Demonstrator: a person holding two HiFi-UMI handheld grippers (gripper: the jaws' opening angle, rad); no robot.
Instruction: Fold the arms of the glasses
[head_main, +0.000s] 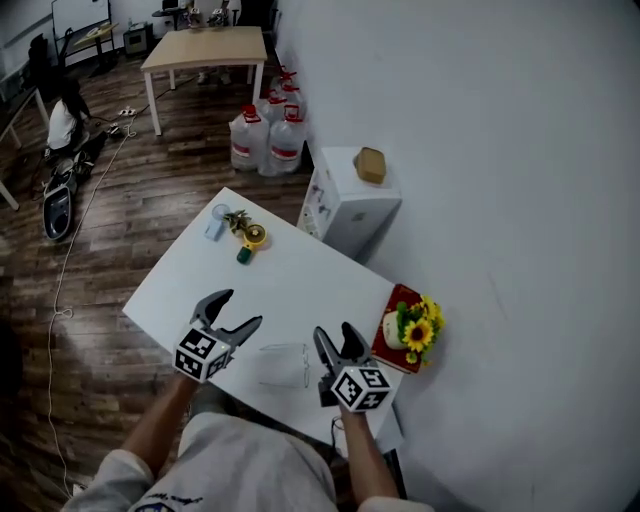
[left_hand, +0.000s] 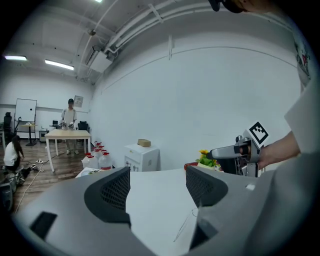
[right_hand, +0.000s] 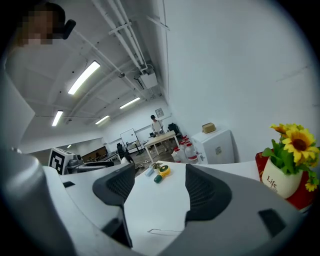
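A pair of clear-framed glasses (head_main: 283, 365) lies on the white table (head_main: 300, 280) near its front edge, between my two grippers. My left gripper (head_main: 240, 308) hovers just left of the glasses, jaws open and empty. To their right my right gripper (head_main: 334, 332) is also open, with nothing between its fingers. In the left gripper view only a thin arm and a bit of the glasses (left_hand: 186, 226) show low between the open left gripper (left_hand: 157, 190) jaws. The right gripper view shows a thin arm of the glasses (right_hand: 162, 231) below the open right gripper (right_hand: 155, 187).
A sunflower pot (head_main: 415, 330) on a red base stands at the table's right edge, close to my right gripper. A small blue cup (head_main: 216, 222) and a yellow-green item (head_main: 250, 240) sit at the far corner. A white cabinet (head_main: 350, 200) and water bottles (head_main: 268, 135) stand behind the table by the wall.
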